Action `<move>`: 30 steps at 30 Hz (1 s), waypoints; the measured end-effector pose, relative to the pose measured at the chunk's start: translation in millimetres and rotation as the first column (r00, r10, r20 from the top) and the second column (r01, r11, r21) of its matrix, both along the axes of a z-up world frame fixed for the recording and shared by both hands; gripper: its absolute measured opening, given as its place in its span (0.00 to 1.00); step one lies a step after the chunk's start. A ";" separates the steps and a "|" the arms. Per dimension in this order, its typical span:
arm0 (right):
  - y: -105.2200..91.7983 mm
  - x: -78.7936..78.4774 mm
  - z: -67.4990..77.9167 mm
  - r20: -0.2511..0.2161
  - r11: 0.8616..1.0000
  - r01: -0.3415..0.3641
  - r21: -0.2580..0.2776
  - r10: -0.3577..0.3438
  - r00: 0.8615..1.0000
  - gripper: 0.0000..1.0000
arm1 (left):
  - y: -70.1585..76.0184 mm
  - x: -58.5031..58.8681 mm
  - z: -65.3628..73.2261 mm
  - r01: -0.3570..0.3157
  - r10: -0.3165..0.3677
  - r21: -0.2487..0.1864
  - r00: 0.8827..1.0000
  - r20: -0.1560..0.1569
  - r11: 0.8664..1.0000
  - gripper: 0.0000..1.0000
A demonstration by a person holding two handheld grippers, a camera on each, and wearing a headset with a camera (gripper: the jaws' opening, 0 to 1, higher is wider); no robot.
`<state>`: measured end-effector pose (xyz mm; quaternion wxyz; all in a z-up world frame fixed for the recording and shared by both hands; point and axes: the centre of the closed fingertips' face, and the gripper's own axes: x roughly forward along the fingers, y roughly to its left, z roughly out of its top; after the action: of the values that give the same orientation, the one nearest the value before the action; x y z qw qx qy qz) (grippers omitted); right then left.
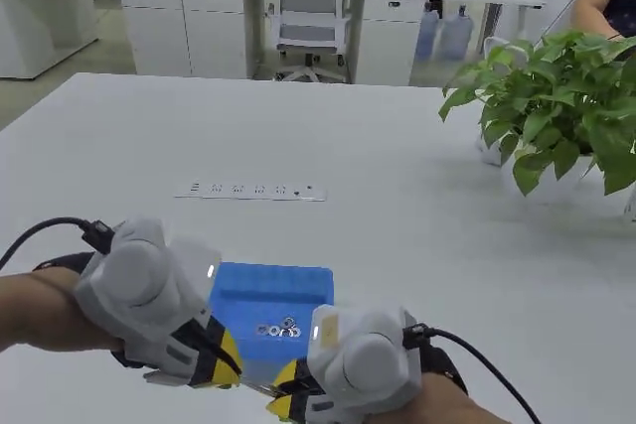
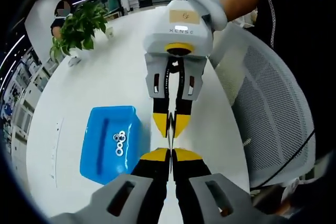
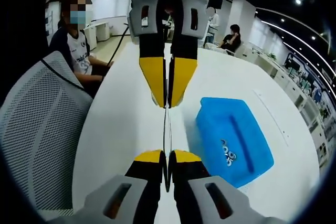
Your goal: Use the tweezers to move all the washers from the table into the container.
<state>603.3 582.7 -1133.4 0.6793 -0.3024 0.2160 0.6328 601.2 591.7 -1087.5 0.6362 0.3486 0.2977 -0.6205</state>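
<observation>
Over the near edge of the smooth white tabletop (image 1: 397, 146), clamped from both ends: thin, flat steel tweezers (image 3: 167, 124), pinched tight in left claw (image 2: 171, 153) and right claw (image 3: 167, 156) alike, probably to steady or re-seat them. Just beside, inside the shallow blue plastic container (image 2: 97, 145), small shiny ring-shaped washers (image 2: 120, 142), clustered flat on its floor; exact count hard to tell.

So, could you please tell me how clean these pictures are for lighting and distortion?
Head view: soft, even light, no harsh shadows; the washers are small but legible in the container. Left gripper view: the fisheye bends the table edge strongly. Right gripper view: the tweezers sit edge-on, just a thin line.
</observation>
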 end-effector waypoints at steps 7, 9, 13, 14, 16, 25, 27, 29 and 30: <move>1.2 -2.6 -11.6 -0.008 0.999 -0.019 -0.028 0.019 1.000 0.07 | 7.6 -2.8 -27.8 -0.052 0.052 0.016 0.998 -0.021 0.999 0.06; 2.1 -4.1 -16.5 -0.012 0.999 -0.029 -0.041 0.029 1.000 0.08 | 8.7 -3.9 -34.2 -0.059 0.059 0.023 0.998 -0.017 0.998 0.06; 3.4 -7.4 -26.2 -0.032 0.997 -0.041 -0.058 0.039 0.999 0.08 | 11.6 -7.6 -45.9 -0.077 0.078 0.028 0.996 -0.035 0.997 0.06; 3.6 -8.5 -28.2 -0.040 0.997 -0.042 -0.063 0.039 0.998 0.08 | 12.0 -7.9 -47.7 -0.080 0.081 0.027 0.996 -0.039 0.996 0.06; 4.3 -10.0 -32.4 -0.045 0.996 -0.044 -0.072 0.041 0.998 0.08 | 12.8 -9.0 -52.8 -0.089 0.090 0.027 0.995 -0.052 0.996 0.06; 3.5 -13.3 -45.0 -0.062 0.991 -0.056 -0.121 0.049 0.997 0.10 | 14.7 -12.0 -72.8 -0.119 0.122 0.038 0.989 -0.090 0.992 0.06; 3.8 -13.6 -45.2 -0.068 0.991 -0.056 -0.122 0.048 0.997 0.10 | 15.3 -12.7 -74.4 -0.122 0.125 0.042 0.988 -0.092 0.992 0.06; 4.1 -13.0 -45.6 -0.064 0.991 -0.056 -0.124 0.048 0.997 0.11 | 15.9 -13.3 -75.8 -0.124 0.128 0.043 0.987 -0.097 0.991 0.06; 4.0 -12.5 -45.7 -0.065 0.991 -0.052 -0.126 0.044 0.997 0.12 | 16.1 -13.1 -77.0 -0.128 0.132 0.042 0.986 -0.101 0.991 0.06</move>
<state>590.7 586.8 -1179.1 0.6361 -0.3306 0.2693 0.6431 588.1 607.8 -1164.6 0.6528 0.3072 0.3631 -0.5896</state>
